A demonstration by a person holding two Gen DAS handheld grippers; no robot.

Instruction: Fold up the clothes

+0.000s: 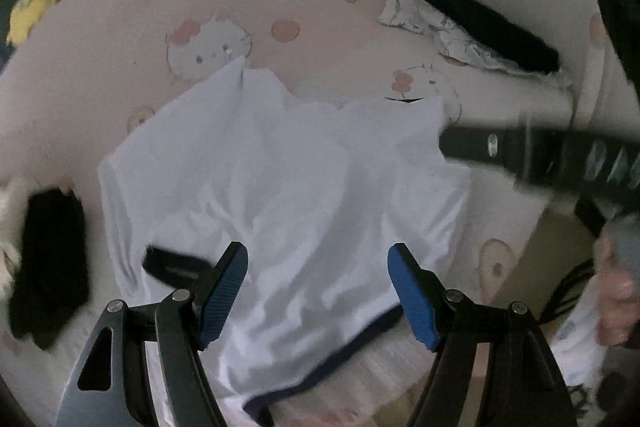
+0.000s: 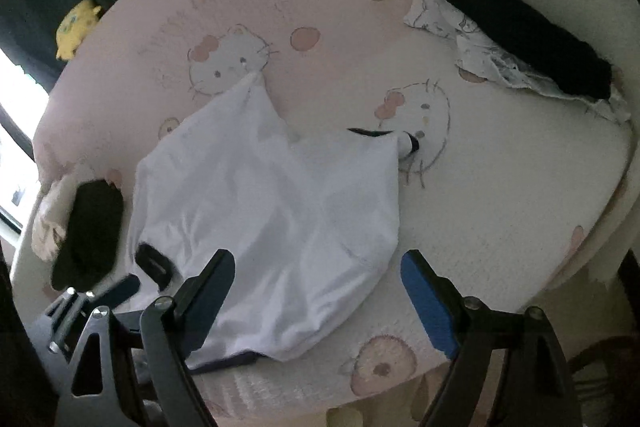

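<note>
Both the left gripper (image 1: 318, 293) and the right gripper (image 2: 318, 301) hang with jaws wide, empty. The white shirt (image 2: 264, 203) lies crumpled on the bed (image 2: 500, 187); its hem at 6 o'clock could slip off.

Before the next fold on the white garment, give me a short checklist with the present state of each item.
1. Left gripper open, nothing between the pads: ok.
2. Right gripper open and empty: ok.
3. White garment lying flat: not ok, rumpled, far corners pulled to points.
4. Garment fully on the bed sheet: cannot tell, its dark-trimmed near edge lies at the bed's edge.
5. Folding room: ok, black clothes far right and black item at left lie apart.
</note>
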